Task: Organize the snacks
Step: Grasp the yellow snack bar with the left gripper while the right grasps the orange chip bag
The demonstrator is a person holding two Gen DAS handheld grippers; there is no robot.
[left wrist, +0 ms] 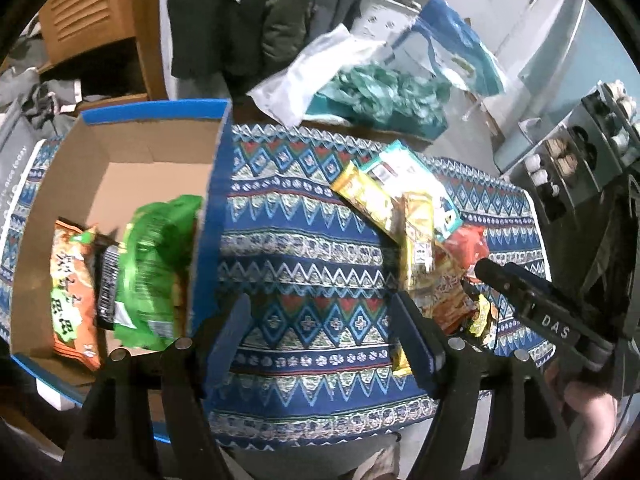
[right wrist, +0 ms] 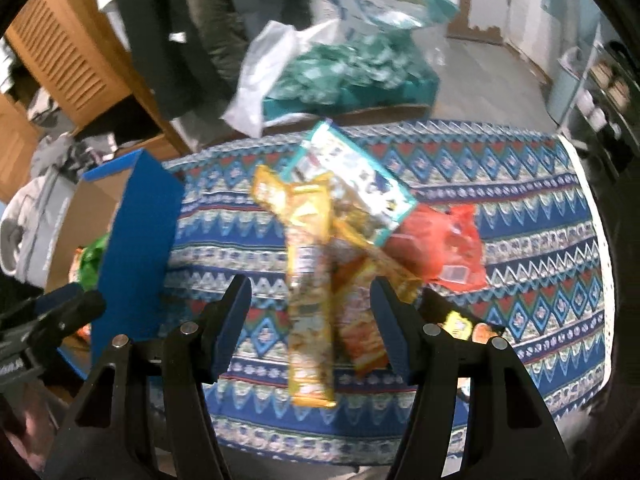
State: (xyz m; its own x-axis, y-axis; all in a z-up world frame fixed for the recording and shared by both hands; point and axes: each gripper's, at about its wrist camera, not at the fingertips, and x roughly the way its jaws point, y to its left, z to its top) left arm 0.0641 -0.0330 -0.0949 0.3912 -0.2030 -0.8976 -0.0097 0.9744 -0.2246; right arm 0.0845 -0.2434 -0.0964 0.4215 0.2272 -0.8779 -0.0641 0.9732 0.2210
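Box (left wrist: pixel 132 168) sits on the table's cloth (left wrist: pixel 304 240) at left, open on top. Inside it, three snack packs side by side: one pack (left wrist: pixel 72 292) leftmost, a narrow pack (left wrist: pixel 107 284) between, a big bag (left wrist: pixel 156 264) rightmost against the box wall. Right of the box, a pile of snack packs (right wrist: pixel 340 248) lies overlapping on the cloth. Behind the table, a heap of bags (left wrist: pixel 372 88).
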